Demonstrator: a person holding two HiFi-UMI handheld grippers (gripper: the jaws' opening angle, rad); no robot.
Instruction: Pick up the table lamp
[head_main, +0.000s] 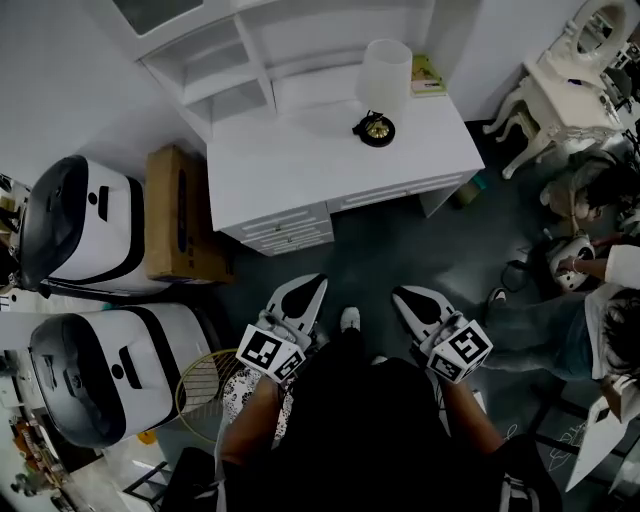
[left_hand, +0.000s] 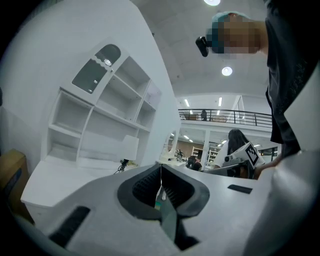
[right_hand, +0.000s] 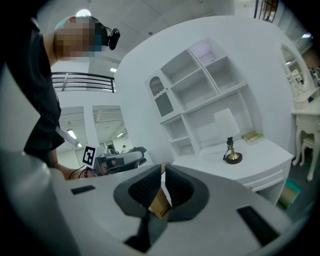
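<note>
Table lamp (head_main: 385, 75) is seen upright on white desk (head_main: 300, 170) at 12 o'clock. Left gripper (head_main: 306, 292) and right gripper (head_main: 414, 300) are shown closed and empty at 6 o'clock, well apart from it.

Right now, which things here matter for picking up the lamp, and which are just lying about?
For the job:
lamp
desk it stands on
left gripper and right gripper, both shut, holding nothing

Lying about:
book beside the lamp
cardboard box left of the desk
shelves
dressing table
</note>
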